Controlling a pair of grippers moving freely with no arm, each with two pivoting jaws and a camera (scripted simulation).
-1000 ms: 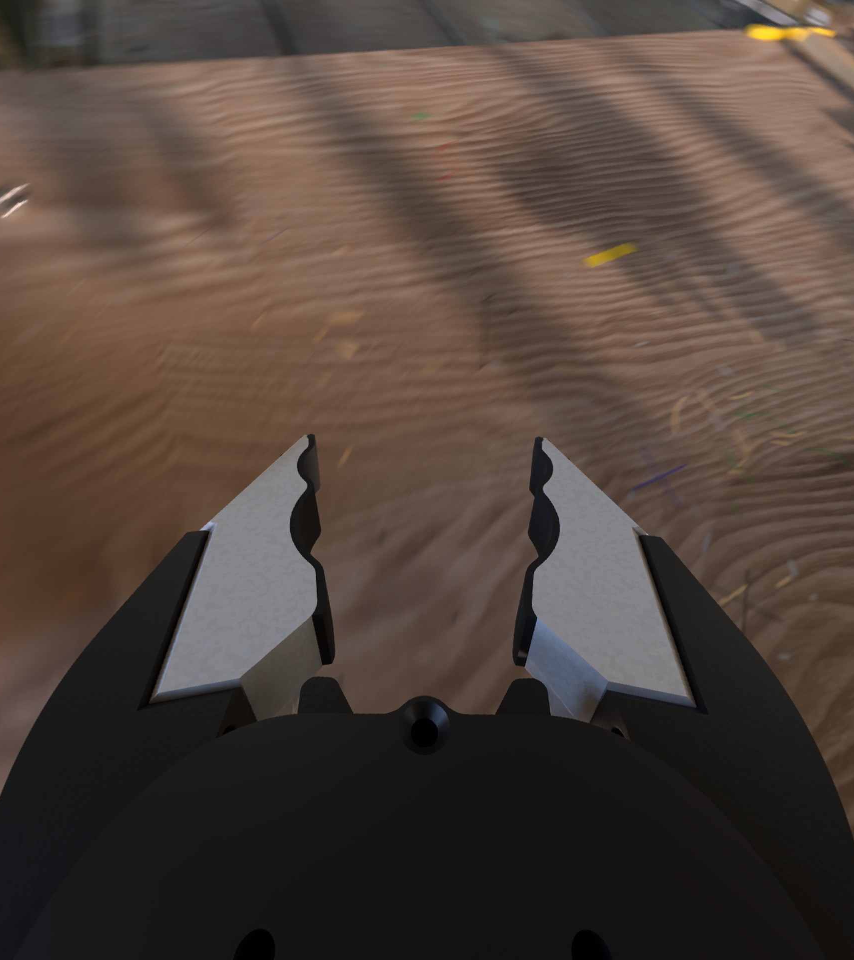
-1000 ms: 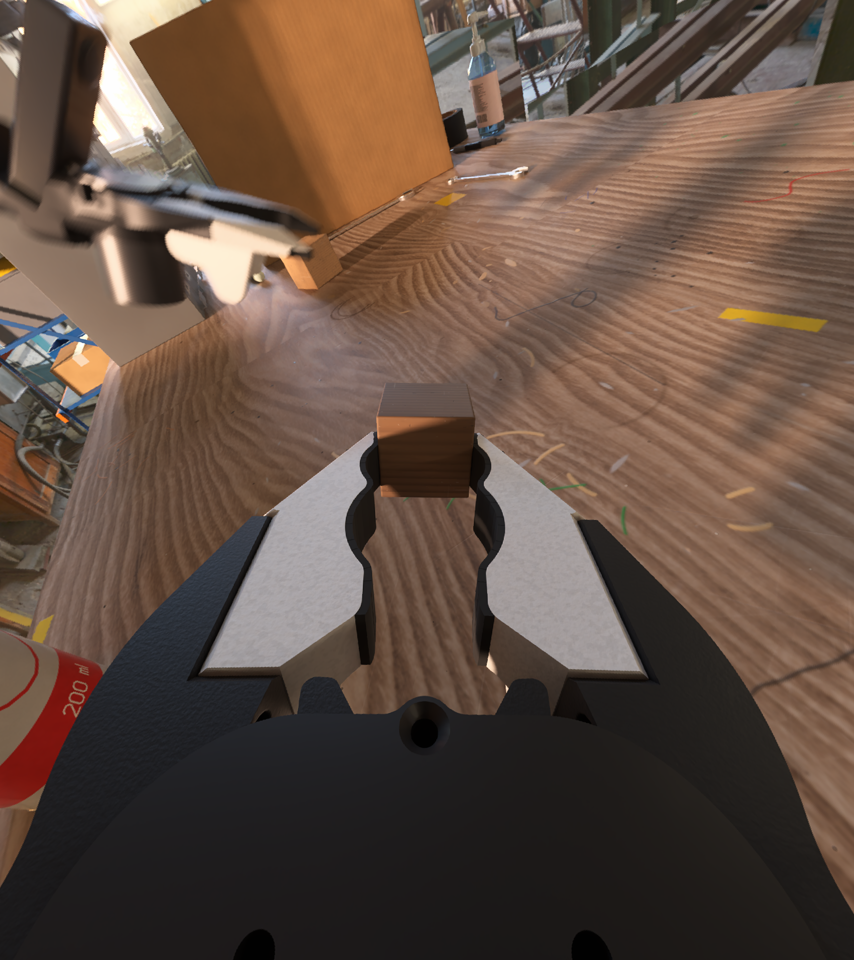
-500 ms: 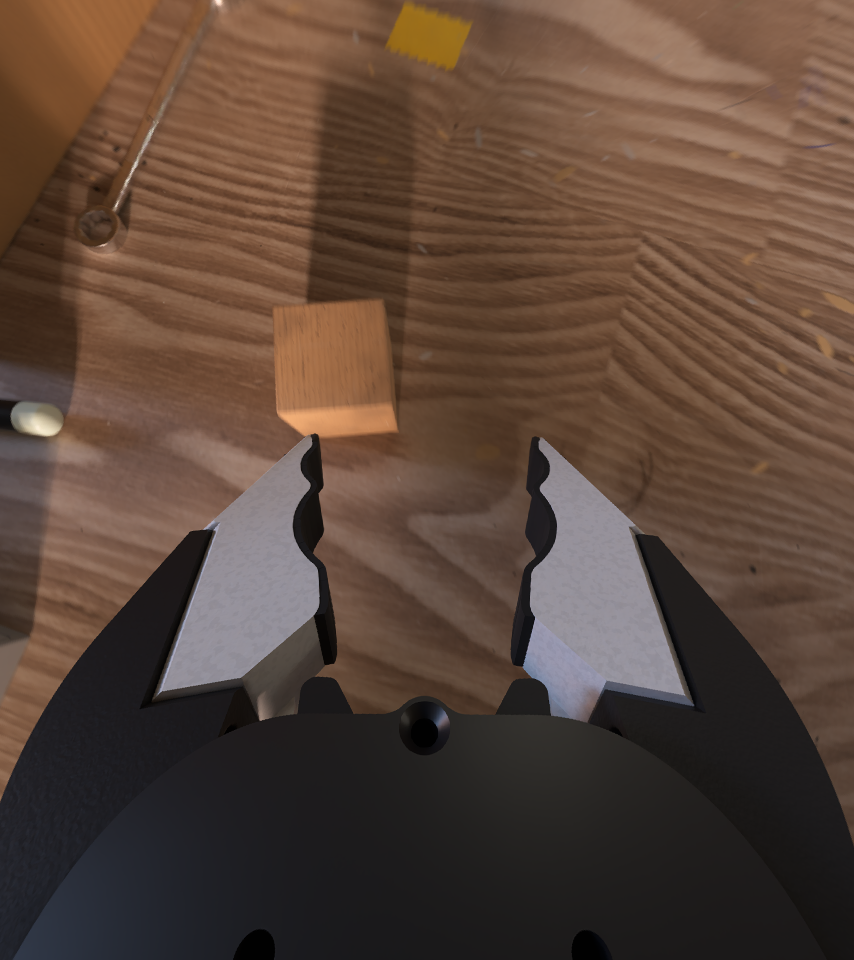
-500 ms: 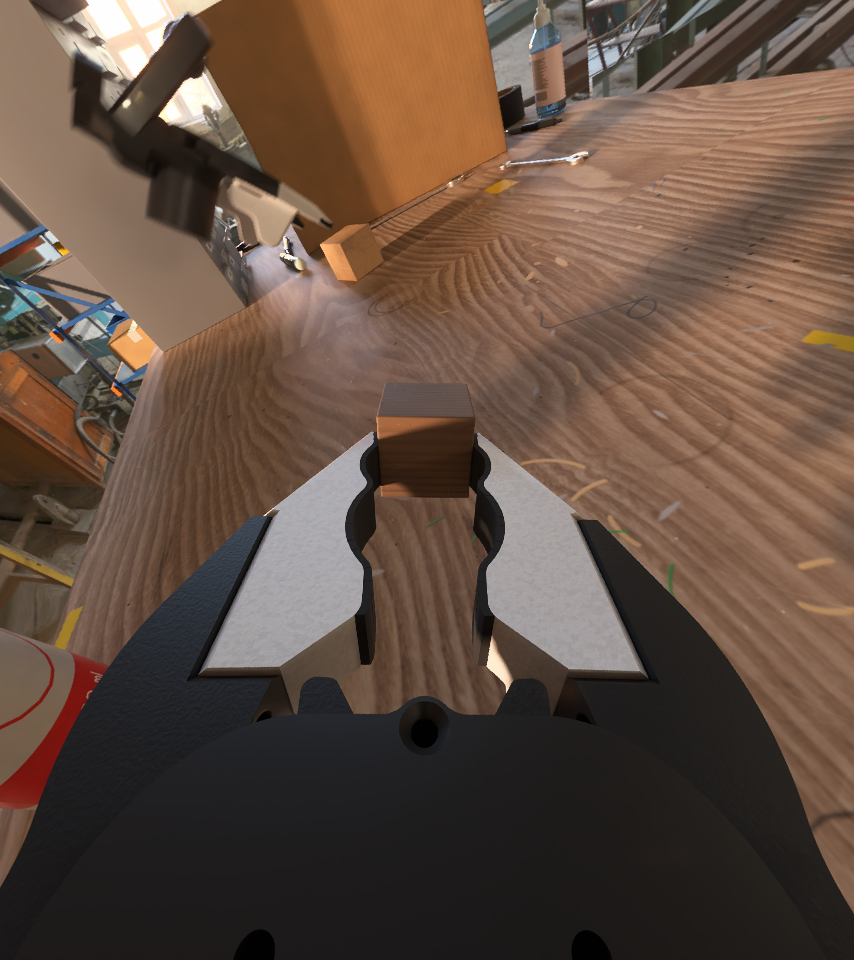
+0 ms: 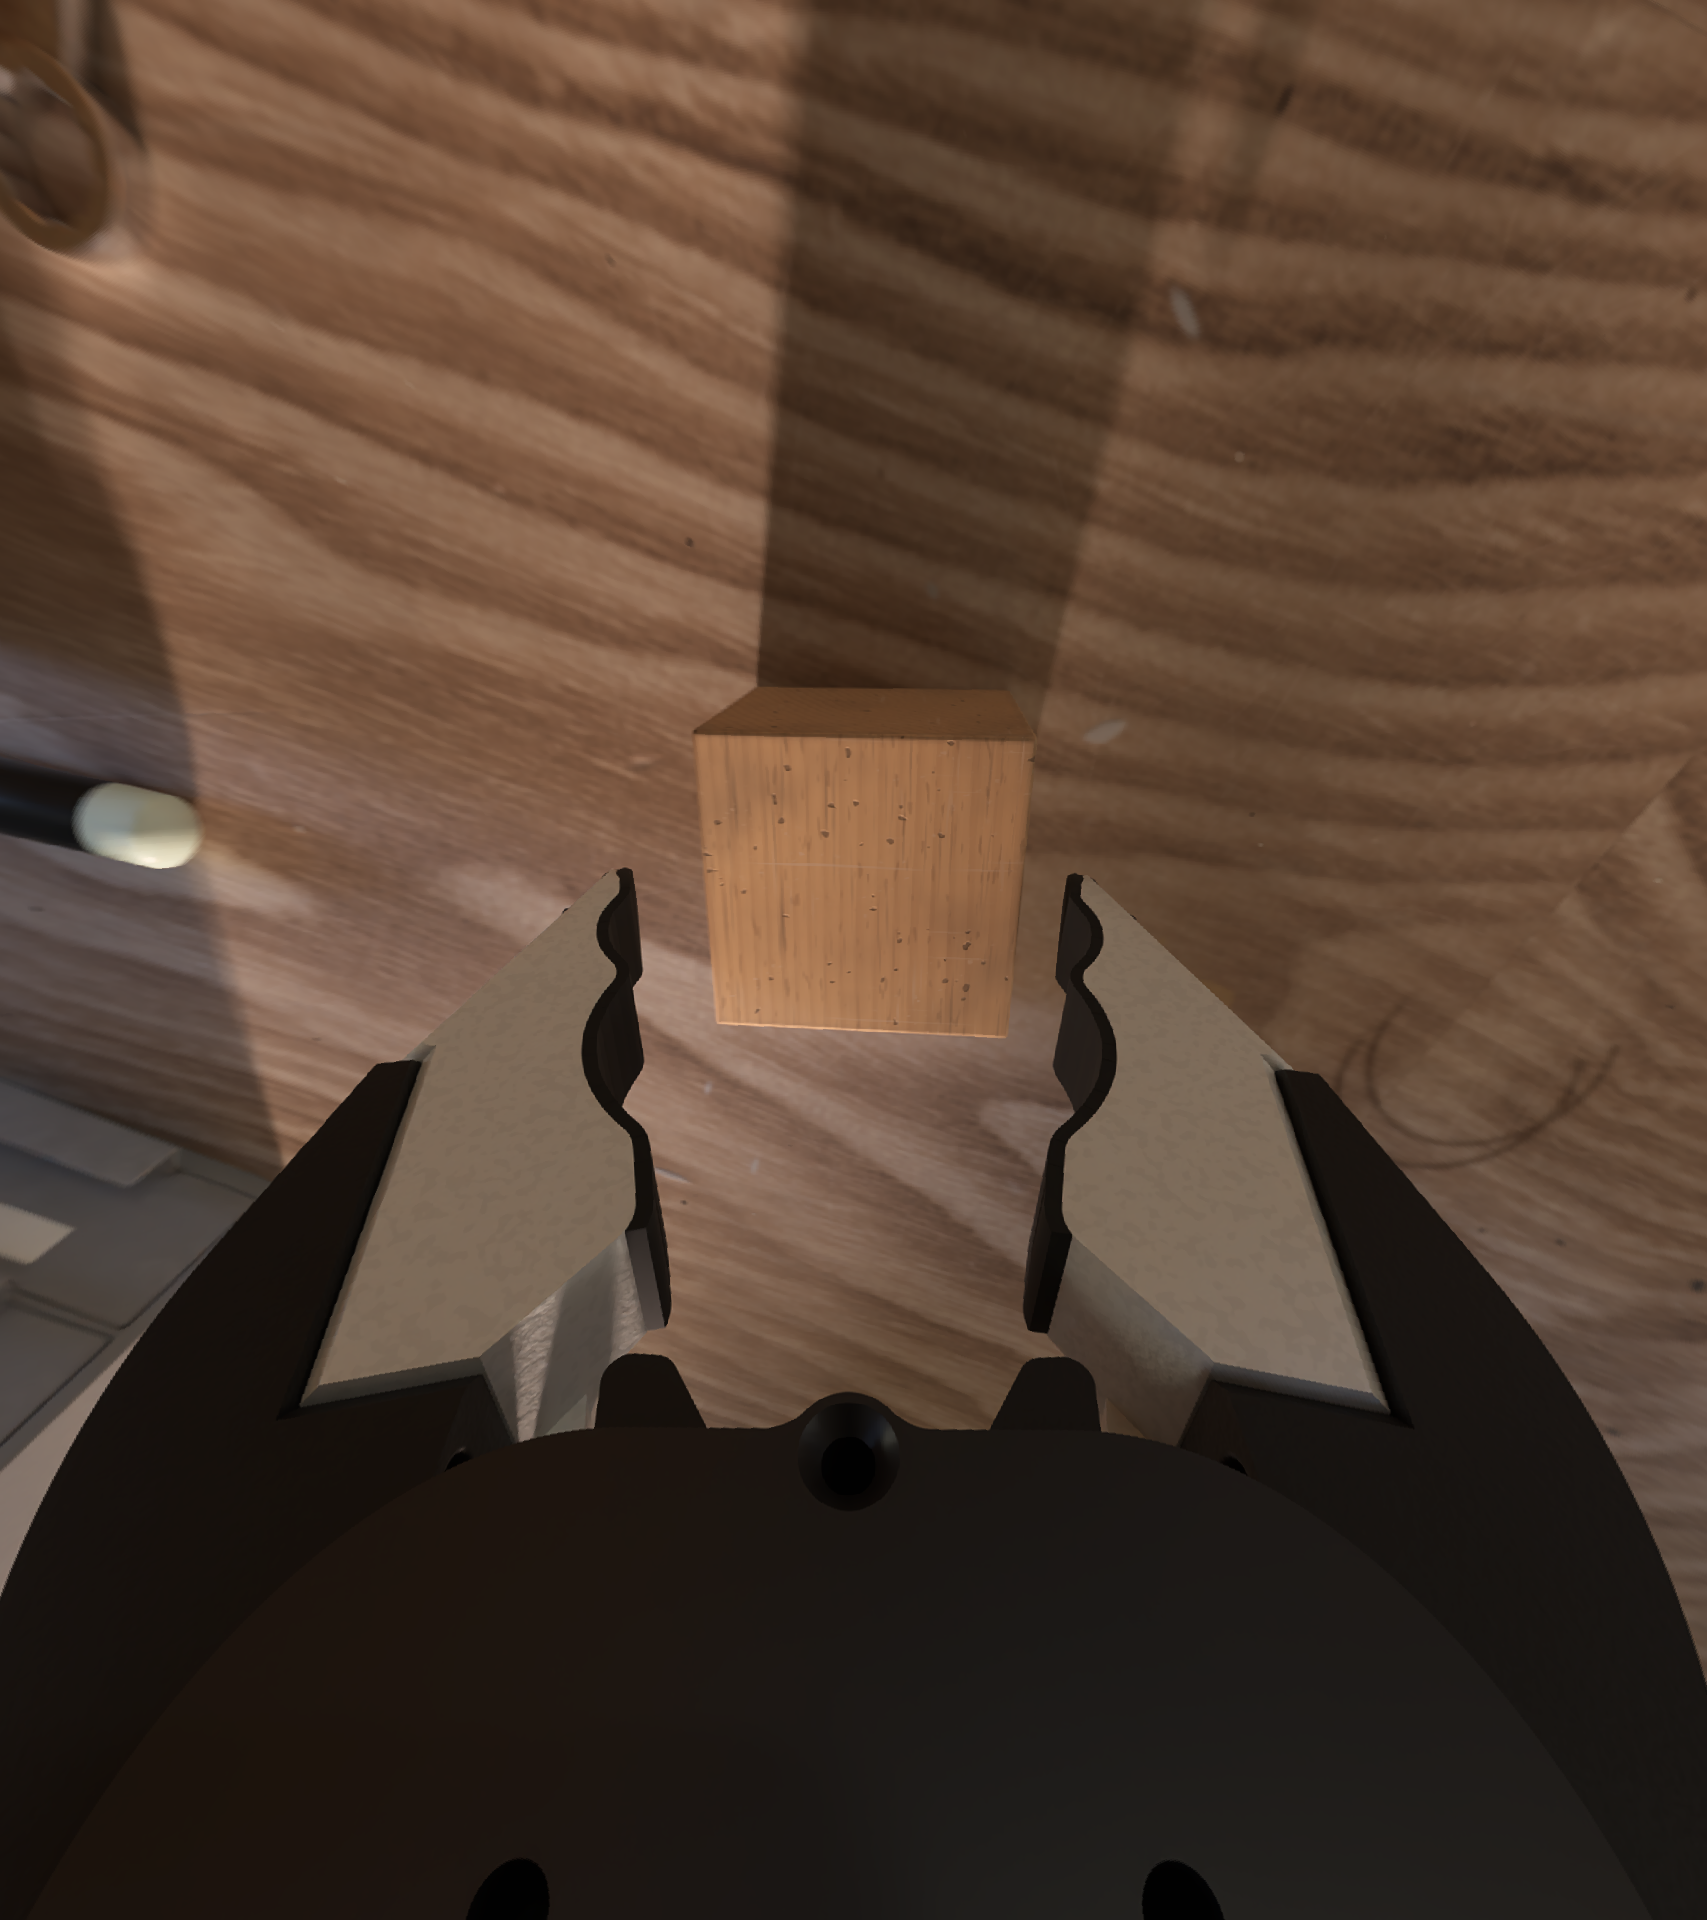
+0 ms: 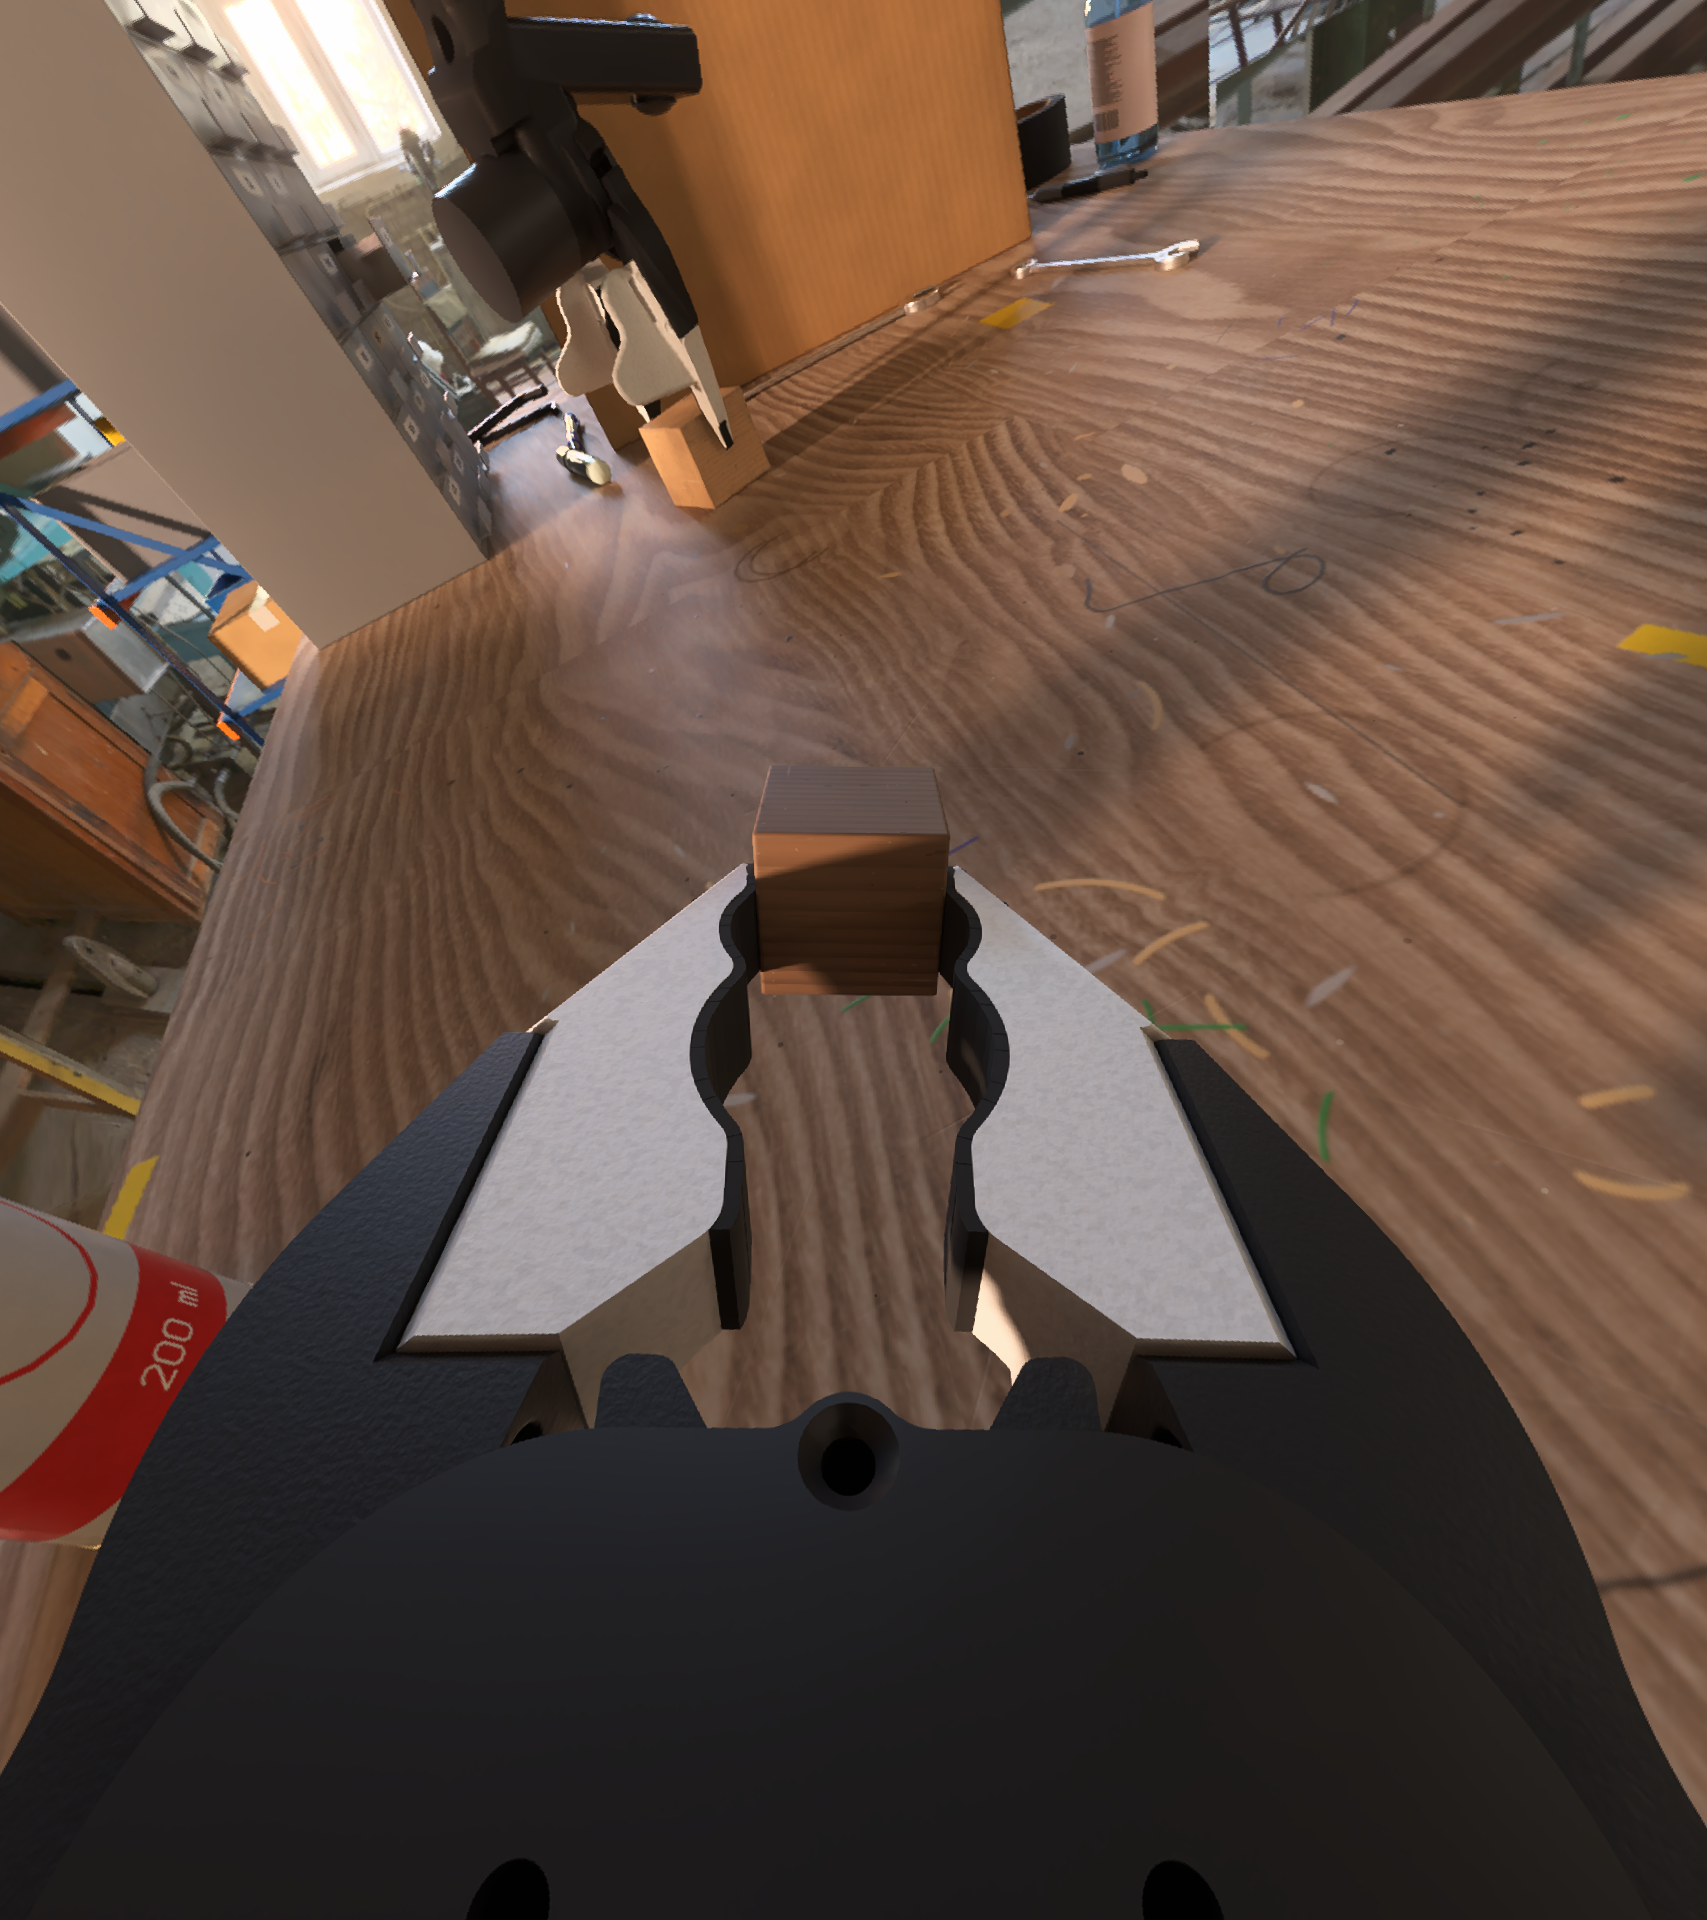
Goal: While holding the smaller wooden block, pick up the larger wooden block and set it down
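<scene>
Pinching the small dark block (image 6: 849,883) at frame centre, the right tool (image 6: 849,914) waits while the left tool (image 5: 849,935), spread wide, straddles the larger pale block (image 5: 859,873) on the desk (image 5: 1348,520); rigid, probably light, best gripped across flat opposite sides.

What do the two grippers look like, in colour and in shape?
The left gripper and the right gripper look alike: a rounded, matte black textured body, two tapered pale grey fingers with wavy black inner edges, and a small round screw hole between them. No cables or markings show.
</scene>
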